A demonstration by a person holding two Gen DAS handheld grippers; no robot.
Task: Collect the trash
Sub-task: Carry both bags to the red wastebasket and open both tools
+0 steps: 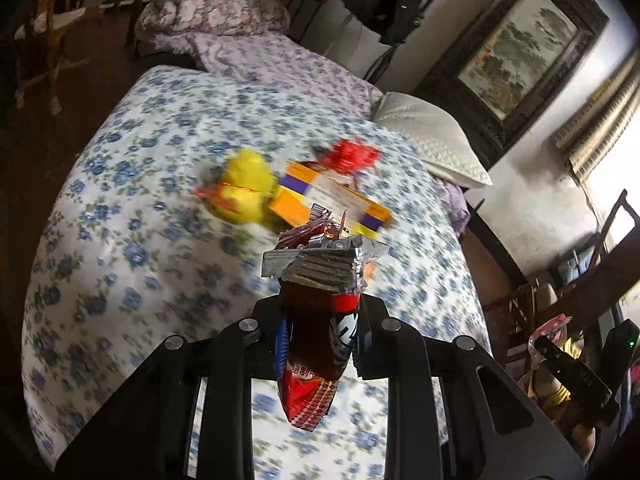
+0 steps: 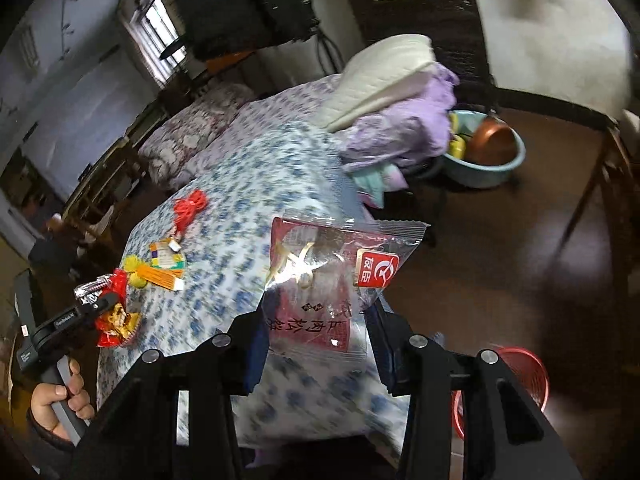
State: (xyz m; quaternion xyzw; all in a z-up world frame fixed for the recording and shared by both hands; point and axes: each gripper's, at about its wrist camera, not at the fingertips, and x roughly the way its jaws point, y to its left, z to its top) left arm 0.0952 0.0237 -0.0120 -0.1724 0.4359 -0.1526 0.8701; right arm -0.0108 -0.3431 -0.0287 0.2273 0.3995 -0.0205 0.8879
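Trash, two pieces, both lifted clear of the bed (image 1: 132, 184). Left tool (image 1: 320, 312): fingers narrow, clamped on a red snack wrapper (image 1: 316, 320) with torn foil top. Right tool (image 2: 316, 320): fingers closed on a clear-and-red food packet (image 2: 332, 272), held above the bed's near corner. Red mesh bin (image 2: 520, 376): on the floor just right of the right tool, low and close. Farther on the floral sheet: yellow plush chick (image 1: 244, 188), orange-and-purple box (image 1: 332, 200), red knotted ornament (image 1: 352, 156), grouped together; whether any counts as trash cannot be told. Step judged: carry and deposit. Next move calls for swinging each tool over the bin, then opening the fingers.
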